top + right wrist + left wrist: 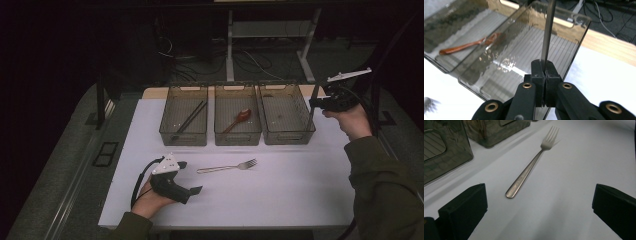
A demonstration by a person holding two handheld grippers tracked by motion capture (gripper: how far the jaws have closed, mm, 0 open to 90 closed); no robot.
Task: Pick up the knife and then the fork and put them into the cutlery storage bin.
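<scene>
At upper right of the high view: right gripper (320, 103), jaws clamped on a slim metal utensil (548, 32), handle end pinched, the rest rising over the right-hand bin (287, 114). Which kind of utensil cannot be told. Judged: held upright for dropping into that bin.

Lower left of the high view: left gripper (189, 176), resting on the white table (280, 190), jaws wide and empty, aimed at the fork (227, 167). Fork lies flat at centre, handle toward the gripper; likely next for pickup.

Upper centre, three clear bins in a row: left bin (183, 116) holds chopsticks (190, 120), middle bin (237, 115) a reddish spoon (238, 120). Sorting by type, apparently.

Markings: small stamp on the fork handle, unreadable.
</scene>
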